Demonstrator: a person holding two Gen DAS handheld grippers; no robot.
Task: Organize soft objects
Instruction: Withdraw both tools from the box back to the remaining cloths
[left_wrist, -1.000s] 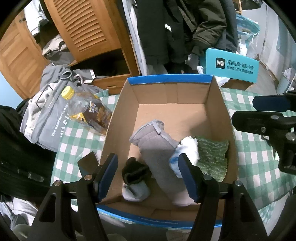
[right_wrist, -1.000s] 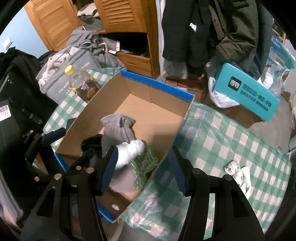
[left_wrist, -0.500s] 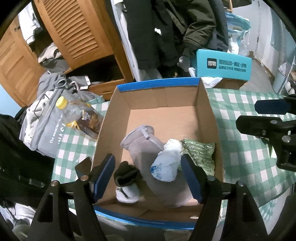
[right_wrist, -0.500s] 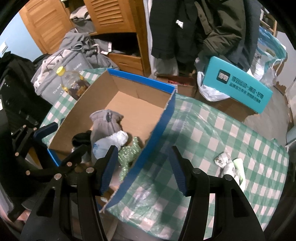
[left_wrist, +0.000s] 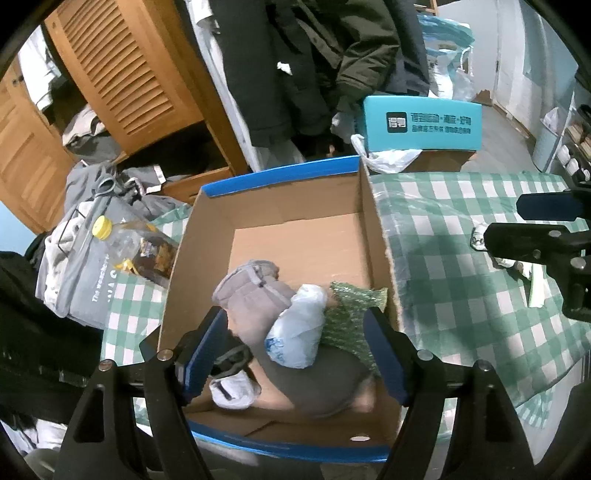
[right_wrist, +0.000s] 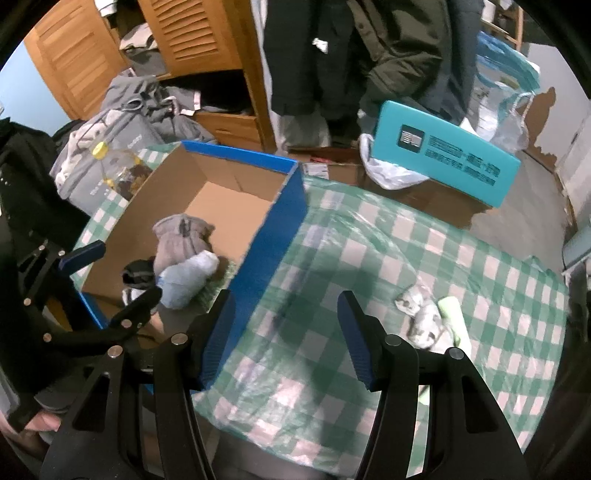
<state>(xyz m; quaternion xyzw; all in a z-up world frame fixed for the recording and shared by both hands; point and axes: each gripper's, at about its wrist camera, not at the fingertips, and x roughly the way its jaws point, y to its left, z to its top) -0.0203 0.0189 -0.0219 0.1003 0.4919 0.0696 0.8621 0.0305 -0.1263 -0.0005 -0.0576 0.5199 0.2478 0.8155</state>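
Observation:
A cardboard box with blue outer walls (left_wrist: 284, 177) (right_wrist: 280, 218) stands on the green checked tablecloth. Inside lie a grey glove (left_wrist: 251, 291) (right_wrist: 181, 240), a pale blue plastic bundle (left_wrist: 295, 332) (right_wrist: 188, 277), a green mesh piece (left_wrist: 351, 317), and a black and white sock (left_wrist: 232, 373) (right_wrist: 138, 275). My left gripper (left_wrist: 295, 354) is open and empty above the box's near end. My right gripper (right_wrist: 286, 332) is open and empty over the cloth, right of the box. A white-grey crumpled cloth (right_wrist: 421, 310) and a light green item (right_wrist: 456, 317) lie on the cloth at right.
A plastic bottle with a yellow cap (left_wrist: 136, 247) (right_wrist: 118, 166) lies left of the box beside grey clothes (left_wrist: 77, 266). A teal box (left_wrist: 421, 123) (right_wrist: 443, 162) sits on a brown carton behind. Dark coats (left_wrist: 314, 55) hang by a wooden wardrobe (left_wrist: 122, 70).
Both grippers have pulled back from the box. The right one has swung right, over the checked cloth toward the crumpled cloth. The pale blue bundle now lies in the box.

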